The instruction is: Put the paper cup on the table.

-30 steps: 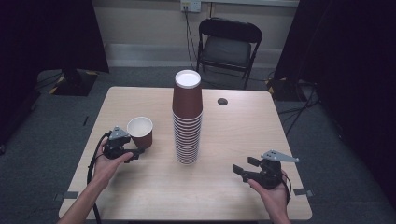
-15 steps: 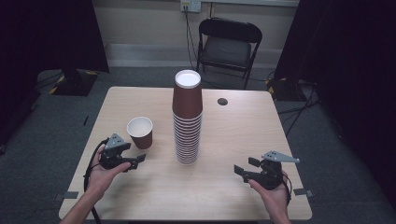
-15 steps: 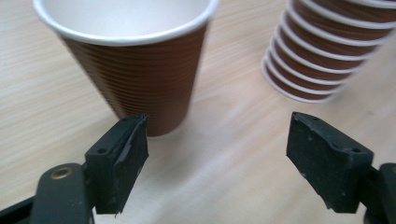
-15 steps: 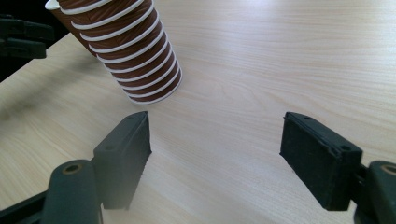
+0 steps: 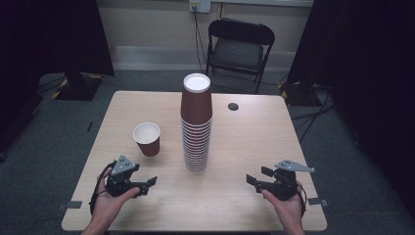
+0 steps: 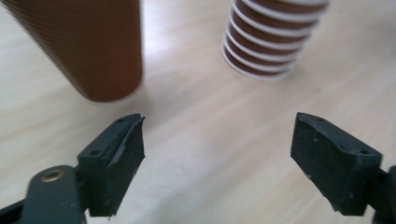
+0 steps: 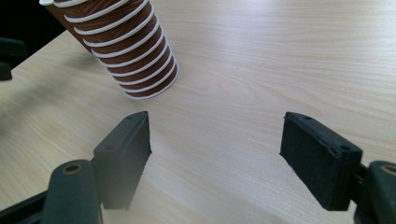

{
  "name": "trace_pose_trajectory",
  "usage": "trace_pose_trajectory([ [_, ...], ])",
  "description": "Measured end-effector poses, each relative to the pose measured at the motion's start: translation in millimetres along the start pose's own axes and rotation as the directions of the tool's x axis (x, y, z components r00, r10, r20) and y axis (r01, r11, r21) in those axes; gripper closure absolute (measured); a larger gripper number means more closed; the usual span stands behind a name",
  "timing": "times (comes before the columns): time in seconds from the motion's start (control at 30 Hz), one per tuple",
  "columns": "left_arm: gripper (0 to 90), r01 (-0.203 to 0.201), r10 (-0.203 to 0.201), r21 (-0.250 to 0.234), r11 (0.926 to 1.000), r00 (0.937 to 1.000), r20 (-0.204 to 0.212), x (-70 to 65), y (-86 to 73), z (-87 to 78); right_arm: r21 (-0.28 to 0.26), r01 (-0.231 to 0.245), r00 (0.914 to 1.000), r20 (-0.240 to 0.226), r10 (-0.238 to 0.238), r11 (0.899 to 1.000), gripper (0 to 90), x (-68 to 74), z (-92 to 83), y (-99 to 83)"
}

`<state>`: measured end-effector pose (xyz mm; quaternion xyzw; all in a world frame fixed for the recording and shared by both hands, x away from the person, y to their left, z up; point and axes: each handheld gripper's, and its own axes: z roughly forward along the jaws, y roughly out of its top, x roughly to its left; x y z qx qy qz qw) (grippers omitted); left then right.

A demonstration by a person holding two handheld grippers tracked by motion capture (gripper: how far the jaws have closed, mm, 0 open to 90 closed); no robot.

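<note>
The single cup (image 5: 147, 138) stands upright, mouth up, near the left hand-held gripper (image 5: 149, 183), whose jaws have just been opening, empty.

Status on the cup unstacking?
Done: one cup stands upright alone, left of the stack. In hand: nothing; the left gripper has just been opening with nothing between its jaws, and the right gripper is open. Left: the stack is tall.

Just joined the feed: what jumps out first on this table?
The tall stack of brown cups at the table's middle. Left of it one single cup stands upright alone. Nearer the person, the left gripper and right gripper sit open, holding nothing.
</note>
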<state>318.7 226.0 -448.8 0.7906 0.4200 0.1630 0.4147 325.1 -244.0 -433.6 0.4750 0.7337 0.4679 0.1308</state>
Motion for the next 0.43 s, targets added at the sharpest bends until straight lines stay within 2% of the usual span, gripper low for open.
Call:
trace_pose_trajectory([
  [0.17, 16.1, -0.020, 0.020, -0.005, 0.9998, 0.9991, 0.037, -5.3, -5.7, -2.2, 0.002, 0.000, 1.0000, 0.008, 0.000, 1.000, 24.1, -1.5, -0.1, -2.4],
  [0.27, 15.9, -0.073, 0.074, -0.020, 0.9972, 0.9959, 0.052, -8.6, -8.0, -3.4, 0.014, -0.005, 0.9999, 0.014, 0.005, 1.000, 24.0, -4.1, 2.4, -5.8],
  [0.33, 15.9, -0.078, 0.079, -0.020, 0.9967, 0.9951, 0.059, -9.3, -8.4, -2.5, 0.022, -0.002, 0.9999, 0.014, 0.002, 1.000, 24.0, -4.6, 3.2, -6.4],
  [0.37, 15.9, -0.100, 0.102, -0.033, 0.9945, 0.9919, 0.076, -10.3, -8.7, -1.7, 0.026, -0.002, 0.9999, 0.015, 0.001, 1.000, 23.9, -4.9, 3.9, -7.3],
  [0.43, 15.9, -0.098, 0.100, -0.037, 0.9945, 0.9926, 0.069, -10.7, -8.6, -1.4, 0.026, -0.003, 0.9999, 0.013, 0.003, 1.000, 23.8, -5.1, 4.2, -7.5],
])
